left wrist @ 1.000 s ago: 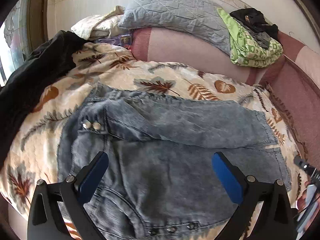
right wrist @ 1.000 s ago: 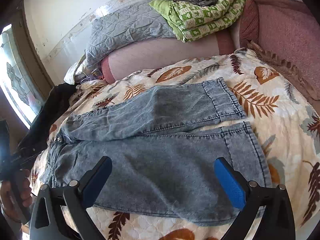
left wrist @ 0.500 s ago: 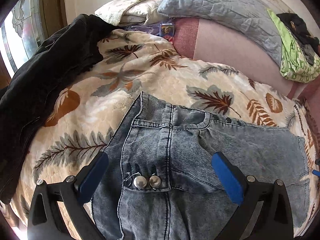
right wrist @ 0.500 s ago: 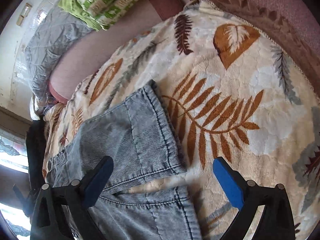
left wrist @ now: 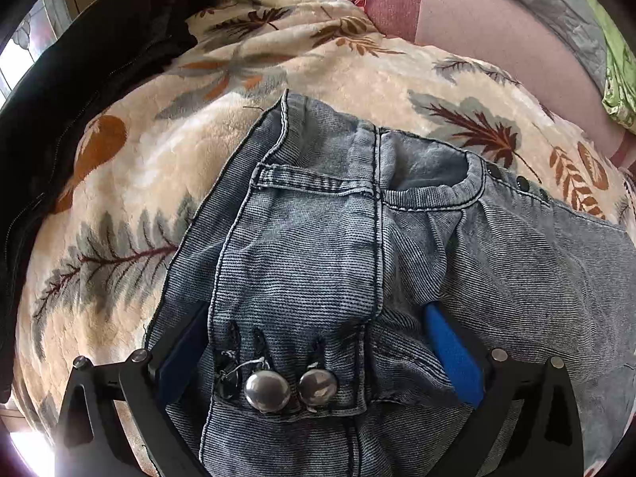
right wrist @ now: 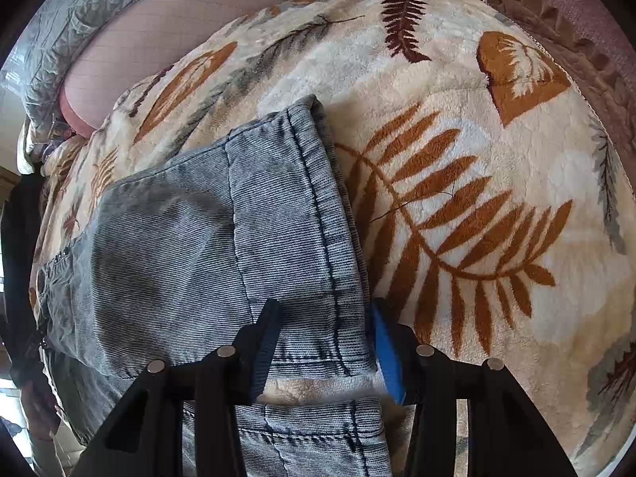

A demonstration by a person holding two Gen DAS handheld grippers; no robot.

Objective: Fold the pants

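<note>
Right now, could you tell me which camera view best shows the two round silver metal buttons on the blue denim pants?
The left wrist view: the two round silver metal buttons sit close-up on the waistband. The right wrist view shows only a hemmed leg, no buttons.

Bright daylight, sharp focus, fisheye-curved edges, glare at lower left.

Denim pants (left wrist: 318, 246) spread on a leaf-print blanket (left wrist: 167, 167)

In the left wrist view the waistband fills the lower centre, a jacket (left wrist: 59, 91) lies along the upper left, and a quilt (left wrist: 556, 4) sits upper right.
</note>
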